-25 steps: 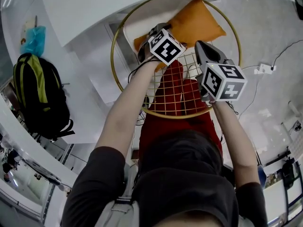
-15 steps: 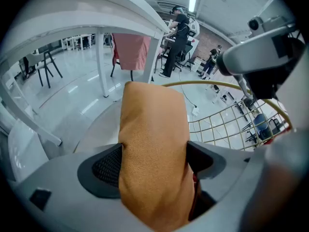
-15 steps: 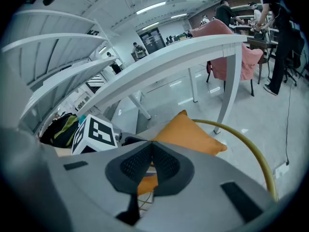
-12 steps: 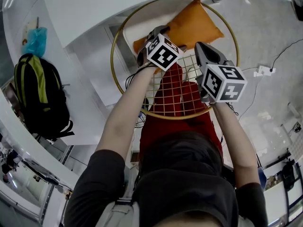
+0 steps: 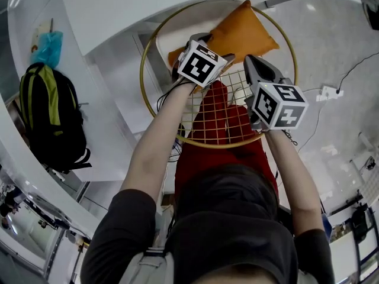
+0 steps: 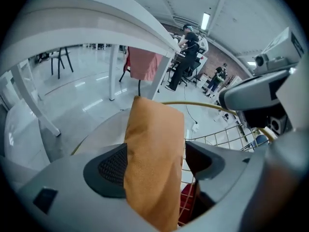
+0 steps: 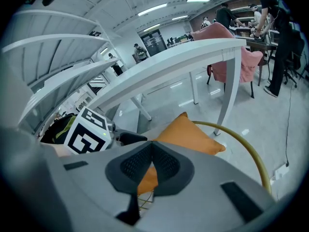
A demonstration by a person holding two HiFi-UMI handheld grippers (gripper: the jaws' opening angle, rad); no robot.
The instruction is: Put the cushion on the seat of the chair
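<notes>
The orange cushion [image 5: 244, 31] lies across the white seat [image 5: 186, 23] of a chair with a gold ring frame [image 5: 144, 61]. My left gripper [image 5: 194, 40] is at the cushion's near left corner and shut on it. In the left gripper view the cushion [image 6: 154, 144] fills the gap between the jaws of the left gripper [image 6: 157, 167]. My right gripper [image 5: 252, 61] hovers to the right over the gold wire grid [image 5: 220, 122], shut with nothing in it. In the right gripper view the pads of the right gripper [image 7: 150, 152] meet, with the cushion [image 7: 188, 133] beyond them.
A white curved table [image 5: 118, 5] arches over the chair's far side. A black and green backpack [image 5: 50, 120] and a blue bag [image 5: 45, 47] sit at the left. A power strip [image 5: 327, 92] with a cable lies on the floor at the right. People stand in the distance.
My left gripper has turned a little and edged up and right with the cushion's corner. The right gripper has barely moved.
</notes>
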